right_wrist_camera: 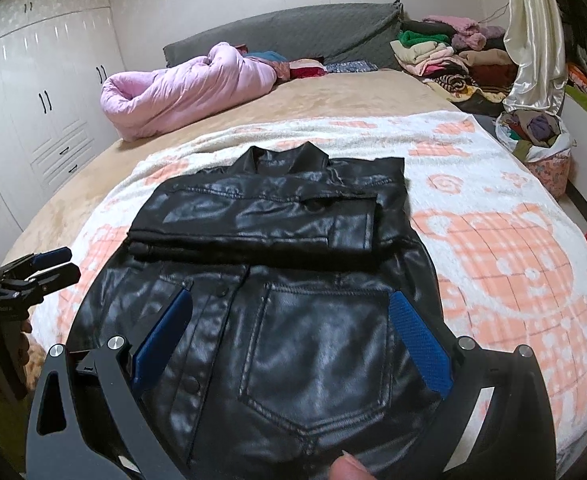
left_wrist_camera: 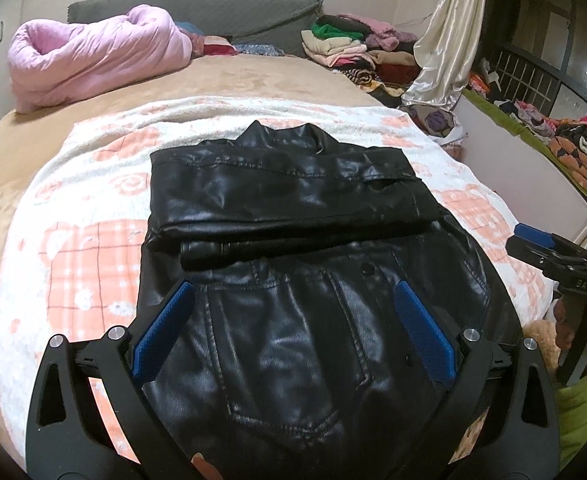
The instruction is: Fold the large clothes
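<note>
A black leather jacket (left_wrist_camera: pixel 293 248) lies flat on a white blanket with orange checked bears (left_wrist_camera: pixel 93 264), which is spread over the near end of the bed (left_wrist_camera: pixel 253 76). The collar points toward the headboard, and both sleeves are folded across the chest in a band.

The left tongs (left_wrist_camera: pixel 293 332) are spread wide over the near hem of the jacket, on its left half. The blue pads (left_wrist_camera: pixel 161 332) hang above the leather with a pocket between them; they grip nothing, and whether the tips touch the jacket cannot be told. A fingertip (left_wrist_camera: pixel 205 468) shows at the bottom edge of this view.

The right tongs (right_wrist_camera: pixel 293 340) are likewise wide apart over the near right half of the jacket, framing a stitched pocket and holding nothing. A thumb (right_wrist_camera: pixel 349 468) shows at the bottom edge of this view.

Each view catches the other tongs at its side.

At the far end of the bed, a rolled pink quilt (right_wrist_camera: pixel 185 88) sits toward the left corner and a heap of folded clothes (right_wrist_camera: pixel 445 56) toward the right corner, beside a cream curtain (right_wrist_camera: pixel 533 36).
</note>
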Motion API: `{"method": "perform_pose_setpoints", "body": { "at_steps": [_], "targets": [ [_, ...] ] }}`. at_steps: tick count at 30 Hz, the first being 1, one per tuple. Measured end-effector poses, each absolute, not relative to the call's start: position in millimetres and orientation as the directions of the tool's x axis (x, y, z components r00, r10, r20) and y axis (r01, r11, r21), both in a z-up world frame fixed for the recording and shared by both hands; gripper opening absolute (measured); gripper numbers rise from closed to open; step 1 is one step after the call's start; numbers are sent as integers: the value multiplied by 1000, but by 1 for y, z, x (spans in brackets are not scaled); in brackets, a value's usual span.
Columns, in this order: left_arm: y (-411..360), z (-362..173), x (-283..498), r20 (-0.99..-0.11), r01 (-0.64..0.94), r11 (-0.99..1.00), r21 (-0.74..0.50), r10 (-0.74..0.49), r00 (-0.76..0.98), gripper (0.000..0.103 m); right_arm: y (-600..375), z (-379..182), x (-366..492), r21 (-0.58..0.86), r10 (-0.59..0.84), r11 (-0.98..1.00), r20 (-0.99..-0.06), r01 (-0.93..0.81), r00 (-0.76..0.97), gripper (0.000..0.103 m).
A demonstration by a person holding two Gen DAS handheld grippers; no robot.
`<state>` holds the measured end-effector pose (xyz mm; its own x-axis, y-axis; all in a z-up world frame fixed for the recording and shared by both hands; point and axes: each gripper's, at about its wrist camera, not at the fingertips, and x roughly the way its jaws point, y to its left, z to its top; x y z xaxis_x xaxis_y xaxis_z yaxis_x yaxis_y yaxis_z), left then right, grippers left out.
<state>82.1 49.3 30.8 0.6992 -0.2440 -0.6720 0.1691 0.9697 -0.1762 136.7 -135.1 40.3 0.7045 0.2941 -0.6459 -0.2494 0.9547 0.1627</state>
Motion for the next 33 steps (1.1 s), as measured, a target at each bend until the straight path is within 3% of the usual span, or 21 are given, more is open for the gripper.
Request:
{"method": "perform_pose_setpoints", "body": {
  "at_steps": [33],
  "targets": [
    [76, -14, 38, -783, 54, 989, -141, -145, 605, 93, -181, -23, 89, 124, 236, 965, -793, -232, 561, 98]
  ]
}}
